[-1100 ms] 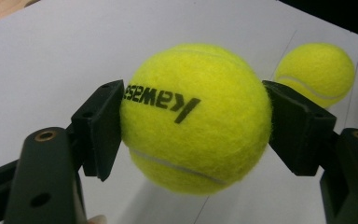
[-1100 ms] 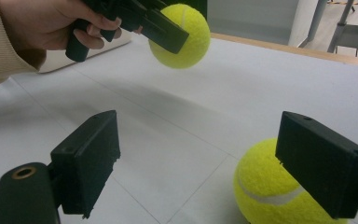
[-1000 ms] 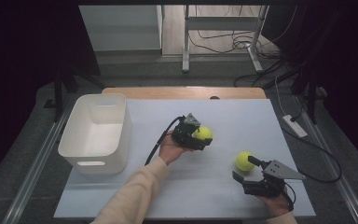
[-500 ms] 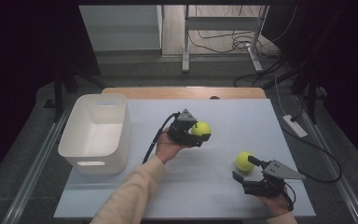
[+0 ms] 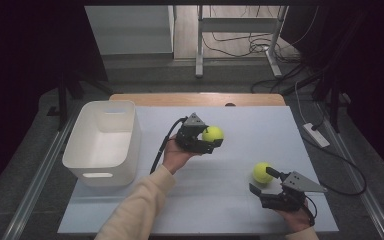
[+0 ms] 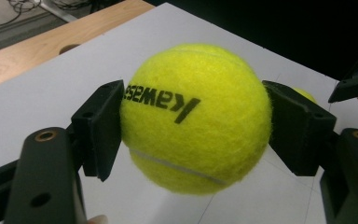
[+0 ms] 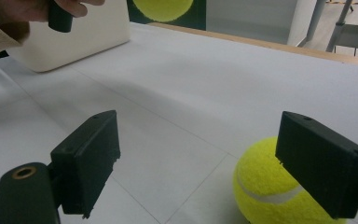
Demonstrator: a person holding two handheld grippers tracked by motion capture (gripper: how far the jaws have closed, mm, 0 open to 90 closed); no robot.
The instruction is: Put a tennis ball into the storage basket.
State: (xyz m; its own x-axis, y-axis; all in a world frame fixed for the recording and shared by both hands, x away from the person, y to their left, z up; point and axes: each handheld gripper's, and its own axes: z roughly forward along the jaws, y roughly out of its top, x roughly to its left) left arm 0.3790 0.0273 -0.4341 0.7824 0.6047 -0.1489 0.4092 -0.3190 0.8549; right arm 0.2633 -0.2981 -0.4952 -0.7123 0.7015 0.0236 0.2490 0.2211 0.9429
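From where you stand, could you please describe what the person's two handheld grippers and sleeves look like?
Both are matte black. The left gripper carries a grey three-cornered plate on top and trails a black cable. The right gripper has a similar grey plate. Up close, each jaw ends in a blocky black pad with brass-coloured pivot rings behind. The person wears a cream knit sleeve.

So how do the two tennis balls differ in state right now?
The left ball is clamped between the left gripper's fingers and lifted off the table; the right ball rests on the table. The right gripper is open around the right ball, not squeezing it. Both are yellow-green tennis balls.
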